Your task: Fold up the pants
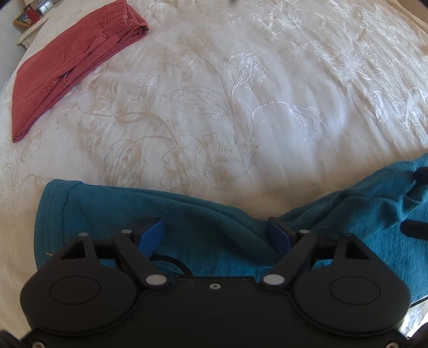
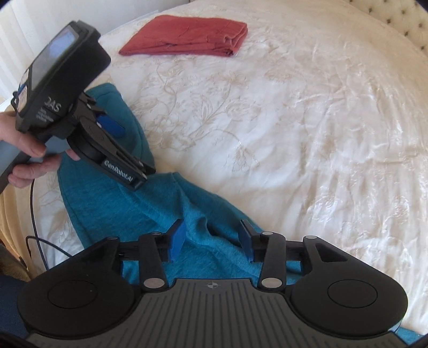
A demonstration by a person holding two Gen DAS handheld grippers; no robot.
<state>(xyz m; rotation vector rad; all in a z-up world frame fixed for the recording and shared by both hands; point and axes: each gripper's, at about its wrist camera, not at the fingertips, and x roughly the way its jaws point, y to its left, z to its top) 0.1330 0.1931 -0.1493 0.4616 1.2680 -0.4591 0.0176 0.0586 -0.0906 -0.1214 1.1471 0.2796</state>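
Observation:
Teal pants (image 1: pixel 214 214) lie crumpled along the near edge of the bed, with a stitched hem at their left end. My left gripper (image 1: pixel 216 233) hangs just above them, pointing down, its blue pads wide apart and open, with only flat cloth beneath. In the right wrist view the same teal pants (image 2: pixel 160 203) run from the left gripper (image 2: pixel 125 150), held by a hand (image 2: pixel 24 150), toward my right gripper (image 2: pixel 211 238). A raised fold of the cloth sits between the right gripper's pads, which stand apart from it and do not press on it.
Red pants (image 1: pixel 67 67) lie folded flat at the far left of the cream floral bedspread (image 1: pixel 267 107), also seen as the red pants (image 2: pixel 187 34). A nightstand with a clock (image 1: pixel 32 16) stands beyond the bed. A tufted headboard (image 2: pixel 401 21) is at the far right. A black cable (image 2: pixel 34 214) trails at left.

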